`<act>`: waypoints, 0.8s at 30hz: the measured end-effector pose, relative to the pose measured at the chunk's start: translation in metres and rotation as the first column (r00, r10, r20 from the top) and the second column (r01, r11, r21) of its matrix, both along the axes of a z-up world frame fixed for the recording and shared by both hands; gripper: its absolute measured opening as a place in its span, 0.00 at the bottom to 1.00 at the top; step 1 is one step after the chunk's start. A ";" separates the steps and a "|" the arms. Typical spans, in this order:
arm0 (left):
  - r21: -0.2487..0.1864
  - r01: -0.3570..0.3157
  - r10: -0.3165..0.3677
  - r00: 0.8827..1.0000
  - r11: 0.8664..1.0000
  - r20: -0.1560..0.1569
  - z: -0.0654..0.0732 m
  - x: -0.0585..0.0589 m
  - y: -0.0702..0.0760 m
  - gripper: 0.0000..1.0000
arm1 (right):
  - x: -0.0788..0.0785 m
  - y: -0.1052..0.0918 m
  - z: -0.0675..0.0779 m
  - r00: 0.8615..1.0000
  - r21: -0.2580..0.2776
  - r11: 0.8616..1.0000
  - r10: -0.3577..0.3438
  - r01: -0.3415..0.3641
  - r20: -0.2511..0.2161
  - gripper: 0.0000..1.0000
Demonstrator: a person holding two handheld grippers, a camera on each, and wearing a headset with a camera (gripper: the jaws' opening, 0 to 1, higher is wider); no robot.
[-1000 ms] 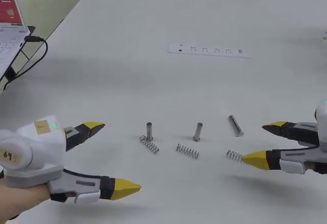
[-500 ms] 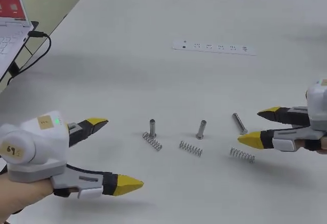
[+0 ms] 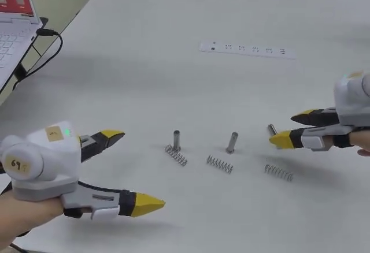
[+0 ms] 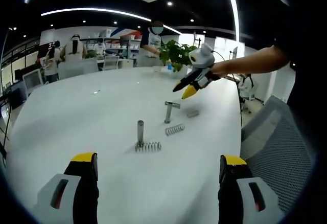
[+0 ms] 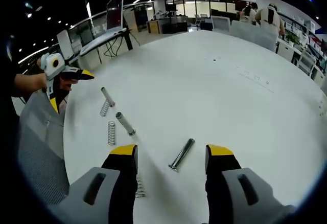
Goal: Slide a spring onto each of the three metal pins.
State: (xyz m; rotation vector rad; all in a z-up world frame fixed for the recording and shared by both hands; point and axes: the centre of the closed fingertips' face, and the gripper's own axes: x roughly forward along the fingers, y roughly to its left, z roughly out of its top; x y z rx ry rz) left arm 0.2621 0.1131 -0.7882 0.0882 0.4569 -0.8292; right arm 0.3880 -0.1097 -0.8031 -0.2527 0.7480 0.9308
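Note:
Three metal pins stand in a row on the white table: the left pin (image 3: 176, 139) upright, the middle pin (image 3: 232, 142) leaning, the right pin (image 3: 272, 129) lying flat. A spring lies in front of each: left spring (image 3: 176, 155), middle spring (image 3: 219, 164), right spring (image 3: 278, 172). My right gripper (image 3: 287, 128) is open over the lying pin; in the right gripper view that pin (image 5: 182, 154) lies between the jaws of the right gripper (image 5: 172, 150), with a spring (image 5: 139, 185) by the left jaw. My left gripper (image 3: 133, 169) is open, well left of the pins, holding nothing.
A white power strip (image 3: 247, 49) lies farther back on the table. A laptop (image 3: 14, 10) and its black cable (image 3: 43, 51) sit at the far left edge. People (image 4: 74, 47) stand in the room beyond the table.
My right gripper has moved up and away from the right spring to hover over the lying pin. The left gripper has stayed put. The head camera has shifted slightly.

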 end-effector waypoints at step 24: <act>-0.001 -0.010 0.010 1.000 1.000 -0.010 -0.004 0.002 0.006 0.96 | 0.026 0.000 -0.031 0.981 -0.085 0.989 -0.134 0.123 -0.138 0.26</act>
